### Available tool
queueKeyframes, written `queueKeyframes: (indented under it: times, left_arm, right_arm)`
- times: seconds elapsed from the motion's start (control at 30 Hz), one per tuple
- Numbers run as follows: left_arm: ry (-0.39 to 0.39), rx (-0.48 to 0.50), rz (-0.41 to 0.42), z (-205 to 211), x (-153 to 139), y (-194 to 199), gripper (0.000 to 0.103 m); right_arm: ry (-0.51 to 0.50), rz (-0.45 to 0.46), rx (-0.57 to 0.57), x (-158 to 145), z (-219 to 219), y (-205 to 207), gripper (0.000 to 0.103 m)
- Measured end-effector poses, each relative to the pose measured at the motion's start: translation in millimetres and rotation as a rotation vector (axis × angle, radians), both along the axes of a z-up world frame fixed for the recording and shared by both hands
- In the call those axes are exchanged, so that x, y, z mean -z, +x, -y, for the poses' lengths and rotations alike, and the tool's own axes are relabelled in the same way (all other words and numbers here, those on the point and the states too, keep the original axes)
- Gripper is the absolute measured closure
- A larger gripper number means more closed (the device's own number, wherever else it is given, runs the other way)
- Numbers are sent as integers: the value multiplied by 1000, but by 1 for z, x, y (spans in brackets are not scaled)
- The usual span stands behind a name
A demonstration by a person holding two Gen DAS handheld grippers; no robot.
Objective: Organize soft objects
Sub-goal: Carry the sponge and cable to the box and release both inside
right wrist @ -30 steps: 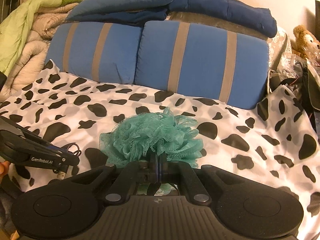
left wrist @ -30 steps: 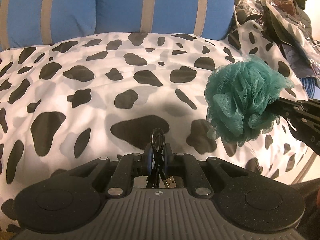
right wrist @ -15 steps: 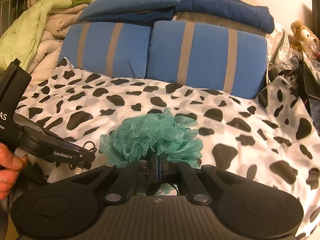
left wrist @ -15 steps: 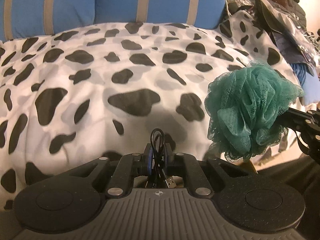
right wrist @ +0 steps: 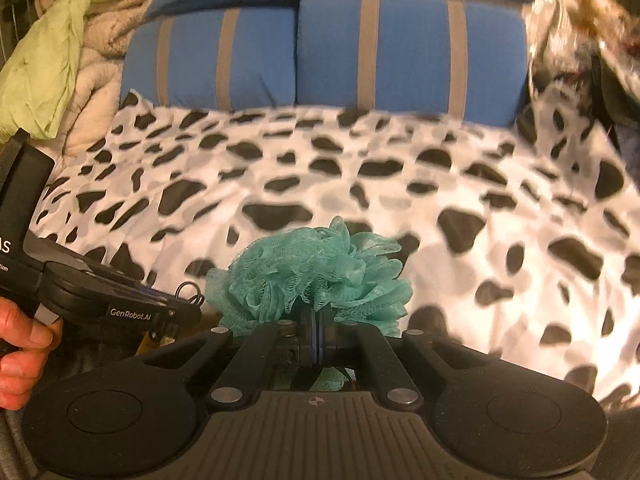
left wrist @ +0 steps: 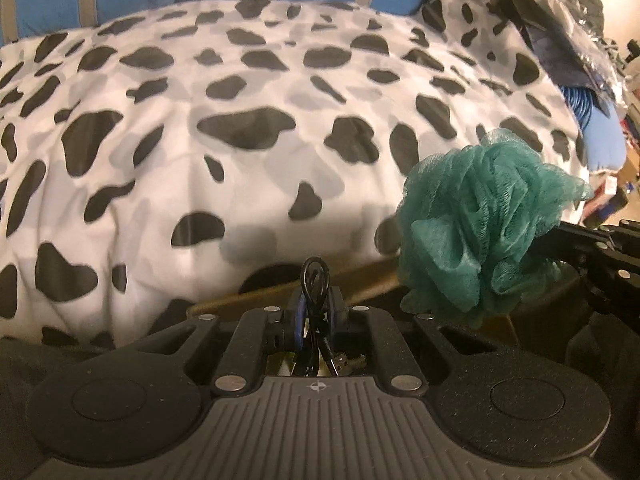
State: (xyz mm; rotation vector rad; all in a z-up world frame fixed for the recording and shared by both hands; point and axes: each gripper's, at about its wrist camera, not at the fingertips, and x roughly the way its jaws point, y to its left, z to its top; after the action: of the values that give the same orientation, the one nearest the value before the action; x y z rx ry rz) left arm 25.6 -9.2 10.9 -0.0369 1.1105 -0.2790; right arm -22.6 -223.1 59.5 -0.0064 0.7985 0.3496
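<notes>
My right gripper [right wrist: 316,334] pinches the light, squashy loofah [right wrist: 316,272] at its core; left gripper [left wrist: 316,320] clamps 1 cable [left wrist: 316,284].

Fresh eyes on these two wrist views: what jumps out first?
The teal mesh bath pouf, pinched in the shut right gripper, hangs in the air at the near edge of the bed. Behind it spreads the white duvet with black cow spots, backed by blue pillows with grey stripes. The left gripper is shut on a coiled black USB cable.
</notes>
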Motion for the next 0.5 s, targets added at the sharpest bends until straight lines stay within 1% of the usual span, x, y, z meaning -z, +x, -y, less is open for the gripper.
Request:
queueKeyframes:
  times: [0.13,0.33,0.5]
  left_arm:
    - [11,-1,-41,0,5,-4,92]
    - [32,20,-114,4,15,-6,92]
    - [36,5,-174,1,22,-4,92]
  right_arm:
    - [21,-91,-10,8,-2,0,99]
    - [17,-181,-31,19,-7,5,99]
    - [8,-259,-44,30,-11,12,99]
